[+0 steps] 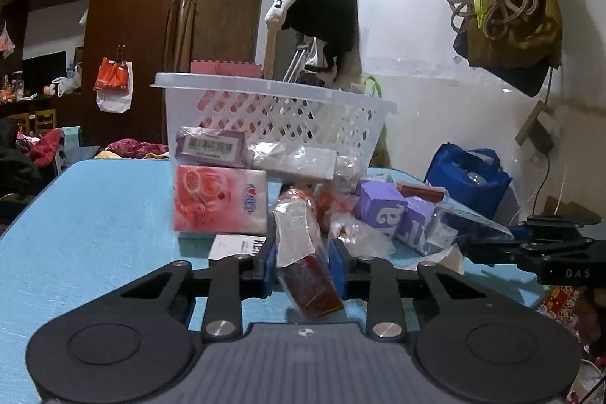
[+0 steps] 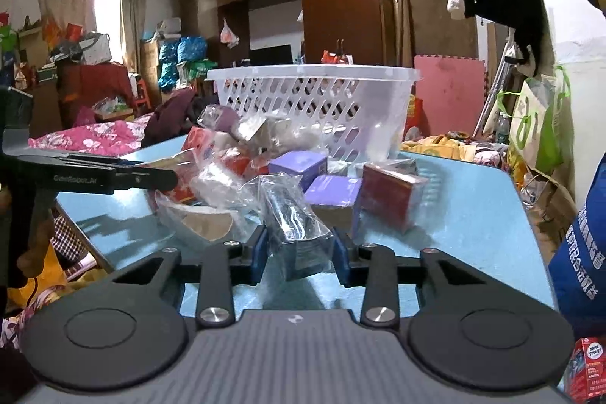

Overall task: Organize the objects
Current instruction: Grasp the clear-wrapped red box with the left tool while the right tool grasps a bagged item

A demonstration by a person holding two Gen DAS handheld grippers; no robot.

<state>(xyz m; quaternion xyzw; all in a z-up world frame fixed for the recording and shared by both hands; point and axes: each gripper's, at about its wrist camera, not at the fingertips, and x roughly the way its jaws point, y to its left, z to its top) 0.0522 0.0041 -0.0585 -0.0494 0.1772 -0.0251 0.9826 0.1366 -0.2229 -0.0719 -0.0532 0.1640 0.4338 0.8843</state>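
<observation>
Left gripper (image 1: 303, 264) clamped on red wrapped box (image 1: 308, 275); right gripper (image 2: 301, 252) clamped on dark wrapped box (image 2: 297, 233).

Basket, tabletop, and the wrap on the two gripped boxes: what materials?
White basket: moulded plastic, judging by the lattice-holed walls and the slightly translucent rim. Blue tabletop: smooth, semi-gloss, likely laminate; it shows faint reflections. Red box in the left gripper and dark box in the right gripper: probably cardboard inside clear, crinkled, glinting plastic film.
</observation>
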